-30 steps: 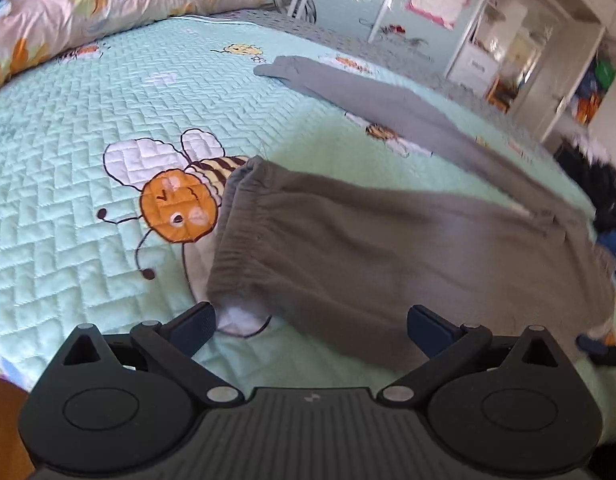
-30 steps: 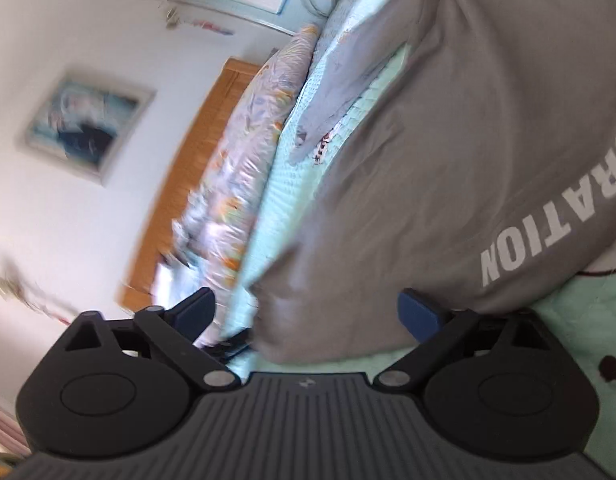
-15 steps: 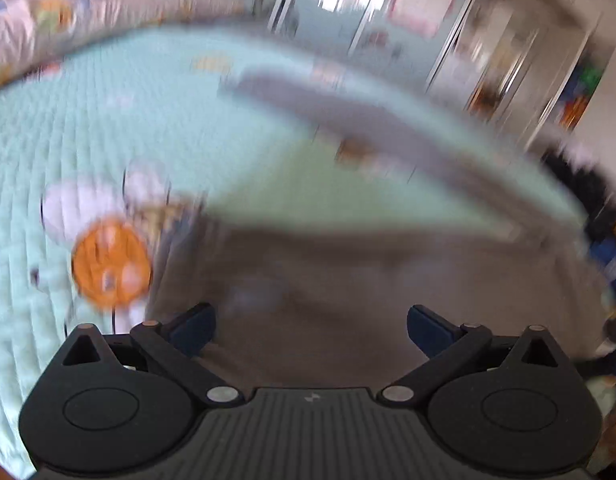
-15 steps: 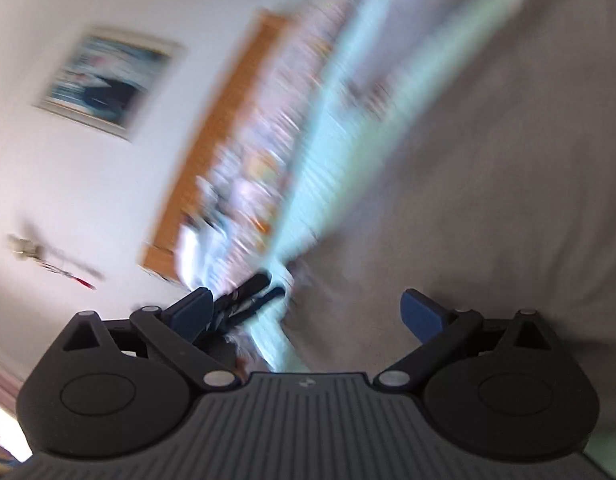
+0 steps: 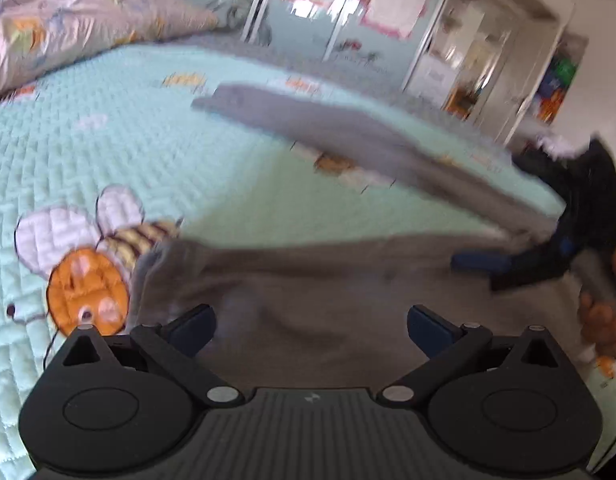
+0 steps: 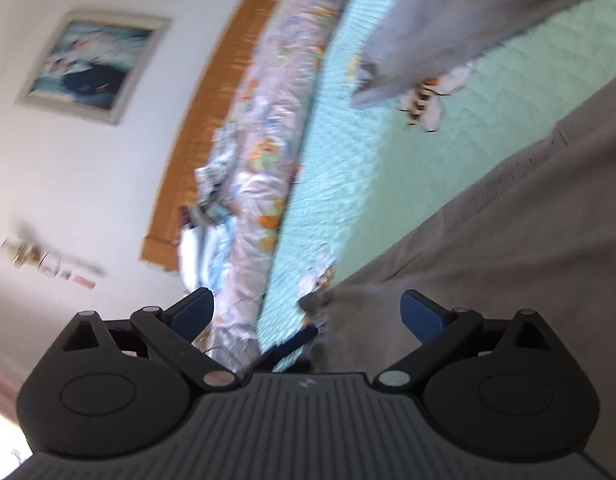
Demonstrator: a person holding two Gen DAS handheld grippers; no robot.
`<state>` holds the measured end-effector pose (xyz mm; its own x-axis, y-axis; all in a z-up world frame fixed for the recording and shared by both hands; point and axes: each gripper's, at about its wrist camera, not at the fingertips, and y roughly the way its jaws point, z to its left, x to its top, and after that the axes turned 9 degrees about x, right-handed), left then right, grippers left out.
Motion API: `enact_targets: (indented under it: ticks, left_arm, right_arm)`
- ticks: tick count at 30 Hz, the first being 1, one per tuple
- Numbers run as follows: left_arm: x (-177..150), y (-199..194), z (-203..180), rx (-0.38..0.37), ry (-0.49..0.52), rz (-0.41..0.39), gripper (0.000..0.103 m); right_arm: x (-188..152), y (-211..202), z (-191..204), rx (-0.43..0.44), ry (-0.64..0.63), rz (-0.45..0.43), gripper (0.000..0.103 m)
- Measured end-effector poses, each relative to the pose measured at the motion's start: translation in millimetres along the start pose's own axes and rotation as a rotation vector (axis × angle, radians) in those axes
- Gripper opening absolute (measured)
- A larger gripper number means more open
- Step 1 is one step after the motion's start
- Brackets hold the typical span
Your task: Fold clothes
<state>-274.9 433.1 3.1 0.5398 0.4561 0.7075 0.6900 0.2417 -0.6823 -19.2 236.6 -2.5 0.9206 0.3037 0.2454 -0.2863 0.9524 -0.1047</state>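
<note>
Showing no legible writing, both grippers (image 5: pixel 309 326) (image 6: pixel 306 314) gaping fingers-apart over grey sweatpants (image 5: pixel 327 280), framed picture (image 6: pixel 90 64) appearing upper left, right view only.

Each gripper, left (image 5: pixel 309 326) and right (image 6: pixel 307 312), is matte black plastic: a ribbed centre plate with a small pale logo, round discs either side, silver pivot screws, triangular cut-outs, and angled links carrying dark blue pads (image 5: pixel 429 326).

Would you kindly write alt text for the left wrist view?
The open left gripper hovers over a grey sweatshirt spread on a mint quilted bedspread with a bee motif. The right gripper reaches in from the right edge.
</note>
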Motion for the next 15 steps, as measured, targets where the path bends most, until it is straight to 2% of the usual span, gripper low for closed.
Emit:
enact_targets:
  ticks: [3,6,8,10,11,14,15]
  left_arm:
    - [-9,2,-2,0.009,0.045,-0.015,0.102]
    - [-11,5,-6,0.029,0.089,-0.01,0.102]
    - [-10,5,-7,0.033,0.088,-0.006,0.102]
    - [-9,4,-5,0.03,0.072,-0.006,0.102]
    - [-10,4,-4,0.029,0.072,-0.007,0.102]
    - [-11,4,-2,0.026,0.07,-0.012,0.102]
    - [-11,4,-2,0.028,0.074,-0.013,0.102]
  right_arm:
    - [21,29,-11,-0.08,-0.007,0.024,0.1]
    - [37,66,-23,-0.143,-0.009,0.117,0.1]
    - [45,81,-17,-0.15,-0.137,0.11,0.099]
    - [50,80,-15,-0.165,-0.18,0.045,0.099]
    - [50,75,-16,-0.143,-0.165,0.027,0.099]
    - [32,61,2,-0.11,-0.196,0.062,0.1]
    - [24,60,8,-0.133,-0.215,0.098,0.1]
